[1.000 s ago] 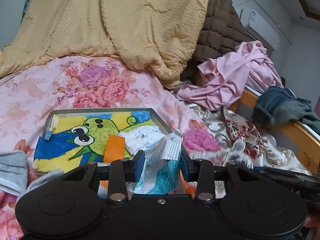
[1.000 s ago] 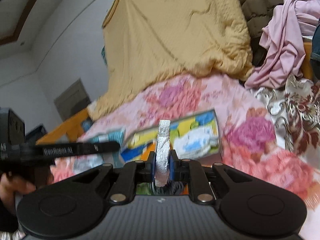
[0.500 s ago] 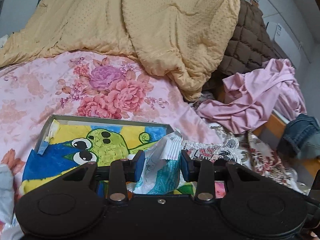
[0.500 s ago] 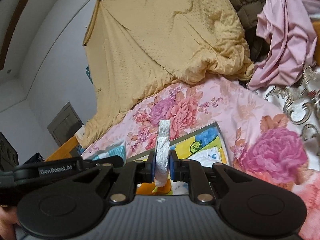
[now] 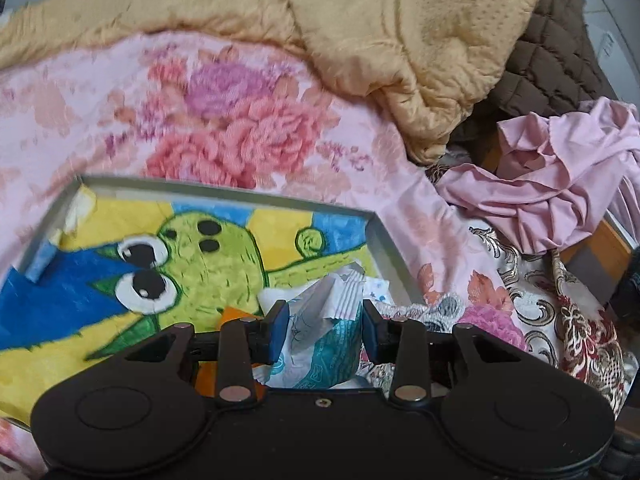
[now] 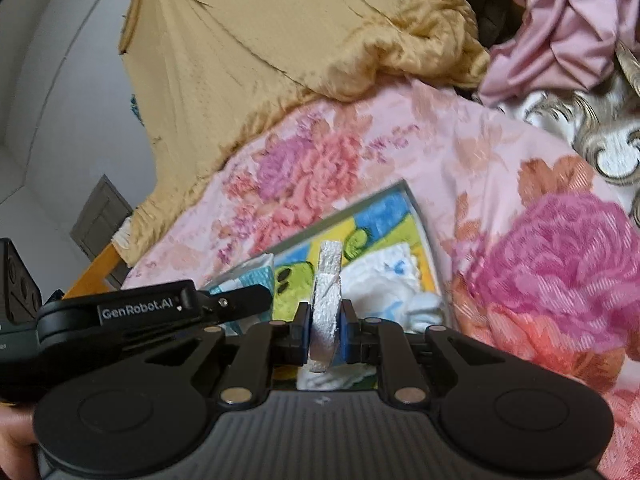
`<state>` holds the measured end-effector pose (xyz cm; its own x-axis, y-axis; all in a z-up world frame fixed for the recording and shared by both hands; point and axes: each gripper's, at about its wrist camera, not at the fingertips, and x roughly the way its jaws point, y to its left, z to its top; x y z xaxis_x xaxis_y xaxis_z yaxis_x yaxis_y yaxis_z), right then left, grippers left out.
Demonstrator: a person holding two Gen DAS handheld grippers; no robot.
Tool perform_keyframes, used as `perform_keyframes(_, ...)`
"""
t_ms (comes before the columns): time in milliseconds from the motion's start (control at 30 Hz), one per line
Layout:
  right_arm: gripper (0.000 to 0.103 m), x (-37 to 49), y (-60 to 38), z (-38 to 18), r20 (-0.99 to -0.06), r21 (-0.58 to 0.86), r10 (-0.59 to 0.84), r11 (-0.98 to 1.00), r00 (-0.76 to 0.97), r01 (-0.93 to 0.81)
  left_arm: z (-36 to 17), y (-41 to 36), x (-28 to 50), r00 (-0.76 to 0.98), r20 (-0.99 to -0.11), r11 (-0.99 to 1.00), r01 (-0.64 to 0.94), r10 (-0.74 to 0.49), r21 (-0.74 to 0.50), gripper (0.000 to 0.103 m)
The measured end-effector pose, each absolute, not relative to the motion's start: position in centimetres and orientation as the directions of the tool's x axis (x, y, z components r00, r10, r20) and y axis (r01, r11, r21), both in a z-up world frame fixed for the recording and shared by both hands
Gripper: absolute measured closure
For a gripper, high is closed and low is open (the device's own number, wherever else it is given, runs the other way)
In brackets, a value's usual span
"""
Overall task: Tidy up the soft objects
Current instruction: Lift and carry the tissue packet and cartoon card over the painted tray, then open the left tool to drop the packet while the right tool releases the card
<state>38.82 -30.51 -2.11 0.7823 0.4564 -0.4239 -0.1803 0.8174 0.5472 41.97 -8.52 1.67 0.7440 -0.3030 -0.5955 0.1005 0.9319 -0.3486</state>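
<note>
My left gripper (image 5: 323, 330) is shut on a teal-and-white tissue pack (image 5: 326, 340) and holds it over the near right corner of a metal-rimmed tray (image 5: 224, 194) with a green cartoon picture. My right gripper (image 6: 325, 334) is shut on a thin white textured pad (image 6: 326, 300), held on edge above the same tray (image 6: 420, 220). A white printed cloth (image 6: 380, 276) lies in the tray. An orange item (image 5: 234, 314) shows just in front of my left fingers. The left gripper also shows in the right wrist view (image 6: 152, 312), still holding the tissue pack (image 6: 248, 276).
The tray rests on a pink floral bedspread (image 5: 224, 120). A yellow quilt (image 5: 360, 20) is heaped at the back, with a brown quilted blanket (image 5: 556, 52) and crumpled pink clothing (image 5: 560, 176) at the right. A wooden bed rail (image 5: 612, 248) runs along the right edge.
Both grippers have moved forward and down toward the tray, which now looks larger and closer. Each still holds its item.
</note>
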Motion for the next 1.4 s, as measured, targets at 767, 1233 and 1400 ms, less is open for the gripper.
perform_keyframes(767, 0.047, 38.4, -29.9, -1.1, -0.508, 0.371, 0.325, 0.918, 0.797, -0.138, 1.3, -9.2, 42.7, 0.756, -0.624, 0.962, 0.031, -0.199, -0.270, 0.024)
perform_keyframes(1233, 0.018, 37.6, -29.8, 0.1, -0.481, 0.315, 0.290, 0.938, 0.827, -0.146, 2.1, -7.4, 41.5, 0.782, -0.601, 0.958, -0.019, -0.165, -0.287, 0.011)
perform_keyframes(1400, 0.013, 36.5, -29.6, 1.3, -0.450, 0.283, 0.272, 0.947, 0.851, -0.153, 3.3, -6.4, 39.6, 0.812, -0.565, 0.960, -0.024, -0.145, -0.281, 0.003)
